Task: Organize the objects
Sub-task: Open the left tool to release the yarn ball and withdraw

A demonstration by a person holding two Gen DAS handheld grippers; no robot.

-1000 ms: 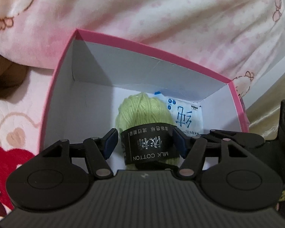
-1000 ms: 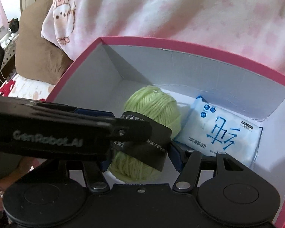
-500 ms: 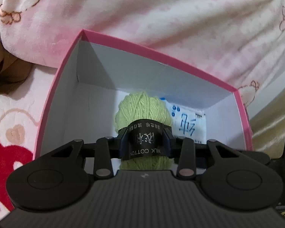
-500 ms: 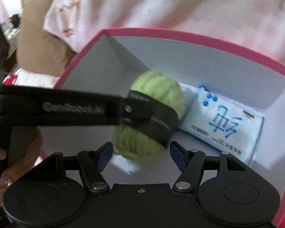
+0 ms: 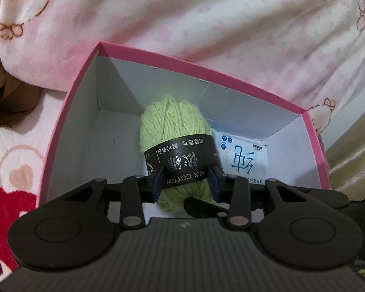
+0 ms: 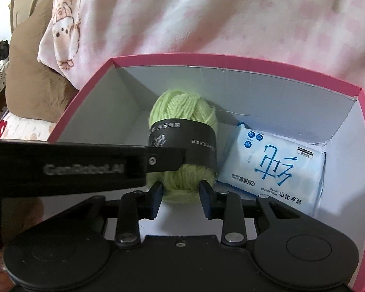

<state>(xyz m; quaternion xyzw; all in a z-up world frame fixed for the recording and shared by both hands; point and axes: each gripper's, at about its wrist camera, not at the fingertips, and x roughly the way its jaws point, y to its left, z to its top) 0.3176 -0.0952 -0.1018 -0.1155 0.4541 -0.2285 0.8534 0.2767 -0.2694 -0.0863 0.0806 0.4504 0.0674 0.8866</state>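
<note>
**Both tongs closed in on the yarn**

Inside the pink box (image 5: 60,131), the green yarn ball (image 5: 172,131) sat beside the wet-wipes pack (image 6: 275,163). The left gripper (image 5: 186,182) had clamped shut on the yarn's black label band. The right gripper (image 6: 181,194) had just been narrowing, the yarn's near end between its pads; whether they pinched it, I couldn't tell. A lift-out looked likely.

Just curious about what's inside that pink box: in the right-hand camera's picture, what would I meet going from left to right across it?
Pink box's left wall → black arm of the other gripper → green yarn ball → blue-and-white wipes pack → box's right wall.
</note>
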